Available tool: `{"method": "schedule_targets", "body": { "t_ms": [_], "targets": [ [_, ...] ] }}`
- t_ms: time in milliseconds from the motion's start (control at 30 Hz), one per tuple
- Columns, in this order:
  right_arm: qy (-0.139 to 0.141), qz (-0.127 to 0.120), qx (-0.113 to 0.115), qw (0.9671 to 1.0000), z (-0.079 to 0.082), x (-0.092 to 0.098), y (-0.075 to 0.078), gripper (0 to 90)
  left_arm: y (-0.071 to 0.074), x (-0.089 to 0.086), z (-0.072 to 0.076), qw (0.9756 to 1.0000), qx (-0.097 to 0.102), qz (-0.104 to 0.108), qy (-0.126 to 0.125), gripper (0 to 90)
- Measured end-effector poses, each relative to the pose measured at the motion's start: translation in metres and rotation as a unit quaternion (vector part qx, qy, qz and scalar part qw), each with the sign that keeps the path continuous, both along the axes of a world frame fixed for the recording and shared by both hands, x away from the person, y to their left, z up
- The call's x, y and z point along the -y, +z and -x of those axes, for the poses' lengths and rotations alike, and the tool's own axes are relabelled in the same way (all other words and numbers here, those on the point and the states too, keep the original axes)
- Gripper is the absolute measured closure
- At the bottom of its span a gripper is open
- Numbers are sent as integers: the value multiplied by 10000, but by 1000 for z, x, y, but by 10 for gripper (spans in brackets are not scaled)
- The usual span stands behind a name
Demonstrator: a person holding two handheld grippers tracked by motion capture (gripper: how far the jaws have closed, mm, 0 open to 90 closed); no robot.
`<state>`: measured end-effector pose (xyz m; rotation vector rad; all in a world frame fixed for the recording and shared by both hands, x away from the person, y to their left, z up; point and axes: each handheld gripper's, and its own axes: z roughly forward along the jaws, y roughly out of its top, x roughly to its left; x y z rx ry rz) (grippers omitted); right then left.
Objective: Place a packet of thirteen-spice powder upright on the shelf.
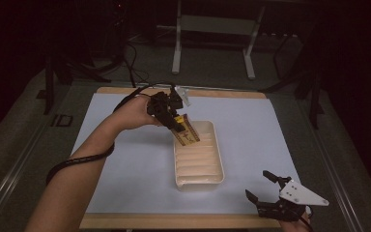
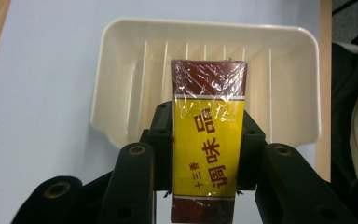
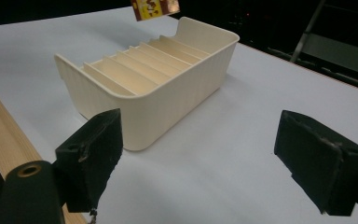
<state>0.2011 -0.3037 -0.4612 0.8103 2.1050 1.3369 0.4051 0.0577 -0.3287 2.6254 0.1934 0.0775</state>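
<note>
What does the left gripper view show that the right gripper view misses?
Only the left gripper view shows the left gripper shut on a film-wrapped yellow and maroon seasoning packet, whose label can be read. Only the right gripper view shows the open right gripper and the outer ribbed wall of the tray. Both show the cream ribbed tray, empty, on the pale blue table cover, with the packet held above it.
</note>
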Motion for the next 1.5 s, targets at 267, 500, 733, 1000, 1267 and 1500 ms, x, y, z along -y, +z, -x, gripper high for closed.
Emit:
{"method": "schedule_targets", "body": {
  "t_ms": [267,500,733,1000,1267,1500],
  "targets": [
    [14,29,-20,10000,0,0,0,155,-15,5,-5,9999,70,111,-99,677],
    [24,31,-19,10000,0,0,0,155,-37,11,-10,9992,256,182,-243,677],
    [37,26,-28,10000,0,0,0,155,-45,11,-16,9991,190,305,-210,677],
    [37,46,-36,10000,0,0,-1,156,-53,12,-18,9996,139,117,-201,677],
    [38,53,-29,10000,0,0,0,156,-63,19,-18,9995,121,-239,-170,676],
    [41,40,-41,10000,0,0,0,156,-76,29,-21,9974,8,-703,-136,675]
  ]
}}
